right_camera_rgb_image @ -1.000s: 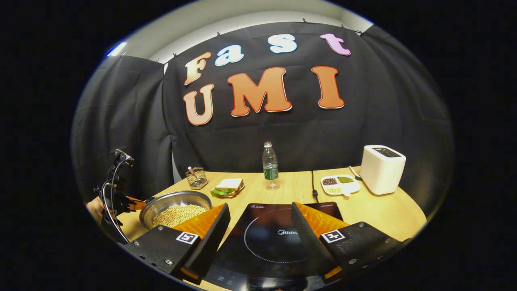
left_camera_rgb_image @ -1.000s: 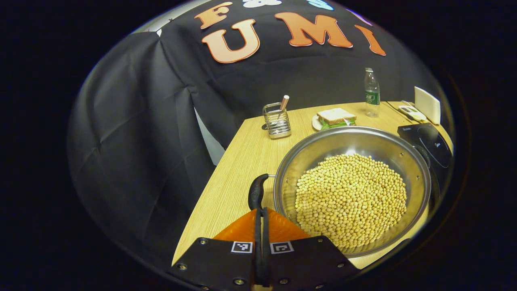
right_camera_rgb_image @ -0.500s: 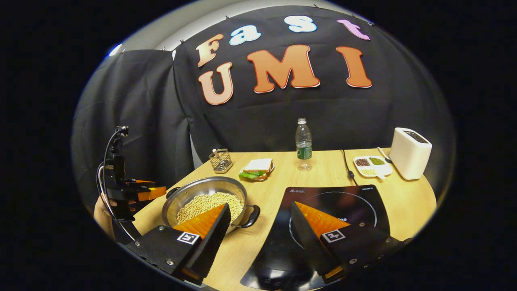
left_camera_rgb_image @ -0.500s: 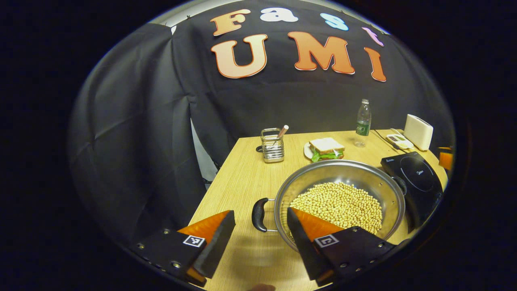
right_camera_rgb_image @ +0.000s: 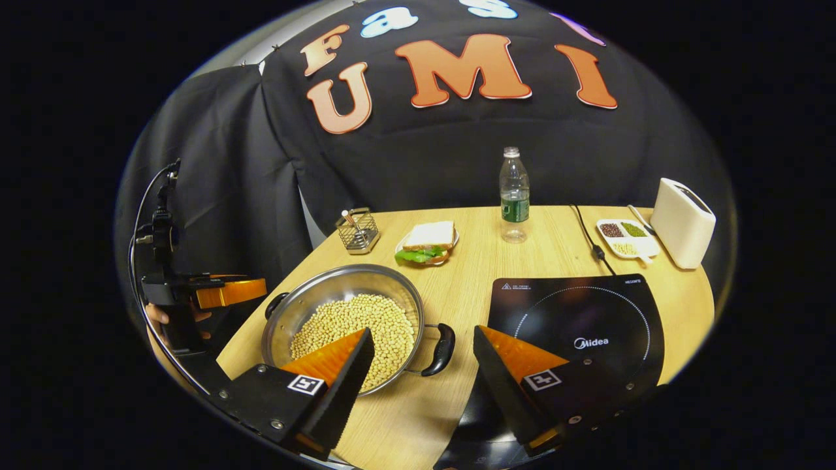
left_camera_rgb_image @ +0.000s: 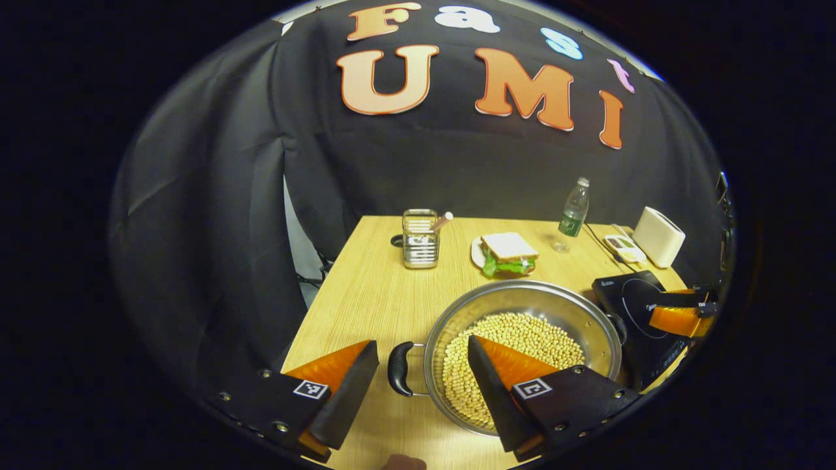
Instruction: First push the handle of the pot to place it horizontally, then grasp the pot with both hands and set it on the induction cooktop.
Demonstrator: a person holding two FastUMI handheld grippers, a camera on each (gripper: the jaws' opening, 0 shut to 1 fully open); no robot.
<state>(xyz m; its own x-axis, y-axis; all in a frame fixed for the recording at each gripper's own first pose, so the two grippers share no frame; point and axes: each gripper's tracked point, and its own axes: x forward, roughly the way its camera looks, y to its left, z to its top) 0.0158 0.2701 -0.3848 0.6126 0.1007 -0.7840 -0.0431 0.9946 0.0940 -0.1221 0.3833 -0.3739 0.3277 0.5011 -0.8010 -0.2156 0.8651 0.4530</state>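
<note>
A steel pot full of soybeans rests on the wooden table, left of the black induction cooktop. In the left gripper view, my left gripper is open, and the pot's black left handle lies between its fingers, untouched. In the right gripper view, my right gripper is open too, with the pot's right handle between its fingers and free. Both handles lie level. The left gripper hovers off the pot's far side; the right gripper hangs over the cooktop.
Behind the pot are a wire holder, a sandwich on a plate and a water bottle. A toaster, a divided dish and the cooktop's cord sit at the back right. The table edge runs close under both grippers.
My left gripper went from shut at the left handle to open and drew back. My right gripper swung left from over the cooktop towards the pot's right handle.
</note>
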